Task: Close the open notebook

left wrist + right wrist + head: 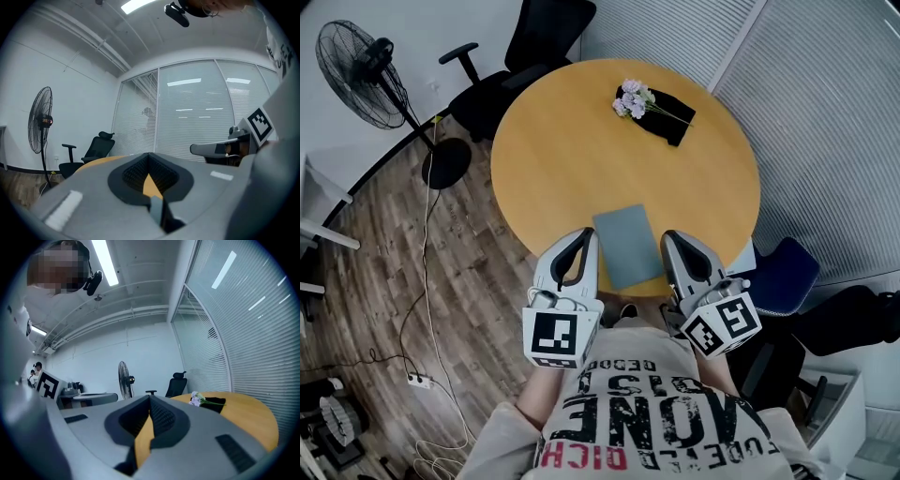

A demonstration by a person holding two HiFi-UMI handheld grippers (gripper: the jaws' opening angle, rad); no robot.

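Observation:
A grey-blue notebook (626, 246) lies flat and closed at the near edge of the round wooden table (572, 159), one plain cover facing up. My left gripper (589, 236) is just left of it and my right gripper (669, 240) just right of it, both pointing level over the table edge. Neither touches the notebook. The left gripper (149, 157) has its jaws together with nothing between them. The right gripper (150, 400) is likewise shut and empty. Neither gripper view shows the notebook.
Pale flowers (631, 99) lie on a black cloth (667, 114) at the table's far side. A black office chair (520, 56) and a standing fan (370, 70) are beyond the table, a blue chair (787, 274) at its right. Cables (427, 281) trail across the wooden floor.

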